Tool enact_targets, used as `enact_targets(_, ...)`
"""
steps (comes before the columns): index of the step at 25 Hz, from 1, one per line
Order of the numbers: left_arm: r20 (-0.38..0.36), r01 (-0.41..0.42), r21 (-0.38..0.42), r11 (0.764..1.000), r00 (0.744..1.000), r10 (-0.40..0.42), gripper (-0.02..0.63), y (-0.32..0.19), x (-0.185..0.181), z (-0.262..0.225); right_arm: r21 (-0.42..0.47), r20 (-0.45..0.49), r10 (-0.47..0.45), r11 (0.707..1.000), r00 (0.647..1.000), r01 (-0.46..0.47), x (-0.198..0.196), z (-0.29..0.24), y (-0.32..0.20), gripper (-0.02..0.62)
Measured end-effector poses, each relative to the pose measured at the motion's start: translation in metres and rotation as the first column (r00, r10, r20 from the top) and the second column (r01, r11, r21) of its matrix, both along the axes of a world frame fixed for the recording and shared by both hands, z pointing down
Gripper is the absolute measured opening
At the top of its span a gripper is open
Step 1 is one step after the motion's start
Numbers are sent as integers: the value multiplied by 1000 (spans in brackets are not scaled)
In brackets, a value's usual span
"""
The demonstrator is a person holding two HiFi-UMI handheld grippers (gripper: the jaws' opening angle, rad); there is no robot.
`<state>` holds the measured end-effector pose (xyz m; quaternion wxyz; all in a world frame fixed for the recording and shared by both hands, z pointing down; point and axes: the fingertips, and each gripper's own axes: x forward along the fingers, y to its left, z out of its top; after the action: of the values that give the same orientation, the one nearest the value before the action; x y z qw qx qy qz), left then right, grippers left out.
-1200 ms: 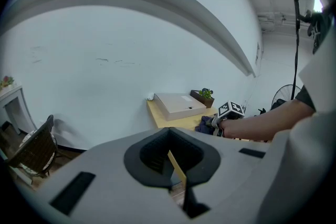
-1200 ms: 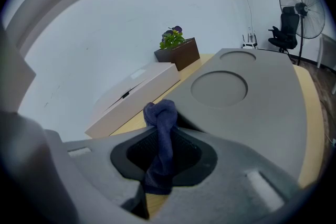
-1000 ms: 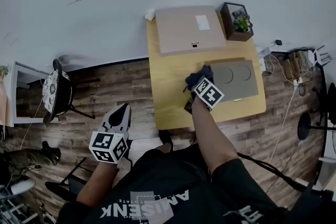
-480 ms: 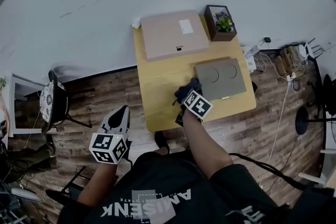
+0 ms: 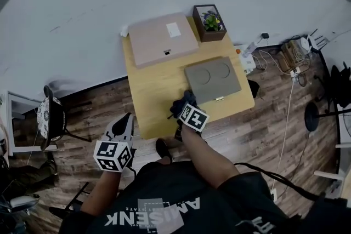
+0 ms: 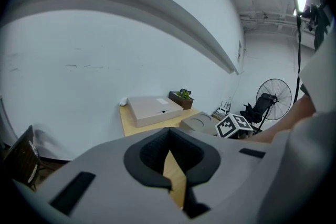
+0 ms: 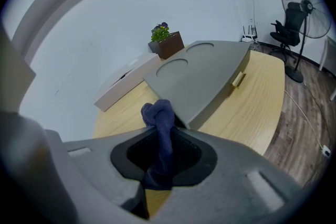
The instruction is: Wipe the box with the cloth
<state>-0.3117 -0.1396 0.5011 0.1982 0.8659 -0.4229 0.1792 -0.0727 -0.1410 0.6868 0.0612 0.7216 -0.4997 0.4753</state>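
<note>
The right gripper point(image 7: 159, 165) is pinching the dark blue cloth point(image 7: 158, 123) tight between its jaws, its bunched end lying just beside the near corner of the grey box point(image 7: 205, 81) on the wooden table point(image 7: 257, 107); the left gripper point(image 6: 169, 168) is hovering off the table, jaws together, gripping nothing.

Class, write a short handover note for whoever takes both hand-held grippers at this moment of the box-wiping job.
Right hand-held gripper: shut on the blue cloth, at the near corner of the grey box.
Left hand-held gripper: shut, empty, held off the near edge of the table.
Done: cloth gripped and at the box.
Left: wipe the lid; how much is already wiped doesn't show.
</note>
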Motion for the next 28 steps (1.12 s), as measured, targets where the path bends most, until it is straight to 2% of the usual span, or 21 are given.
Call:
enact_targets(10,11,-37,6,999,999,37,2,10,37,-5,-12,-16,-107,994,994,107,6,-2,26,71)
enact_targets(14,-19,-40,-4,999,999,40,2,17,51,-10,1,-28,-185,983,982,185,4,-7,38,71)
enact_targets(17,-20,-59,12,998,998,60,2,17,64,-18,30,-49,-280,959,959,282,2,-17,40,71)
enact_targets(21,-34,-60,33,998,998,61,2,14,77,-28,62,-26,-338,939,941,339,8,-32,47,71)
enact_targets(25,-40,-70,47,996,997,72,2,15,86,-37,89,-31,-414,905,910,415,18,-56,53,71)
enact_targets(26,-41,-70,51,996,997,72,2,13,88,-40,102,-49,-435,893,899,438,22,-65,52,71)
enact_targets(28,-44,-72,54,996,996,74,2,10,91,-44,134,-121,-495,851,861,508,30,-86,50,71)
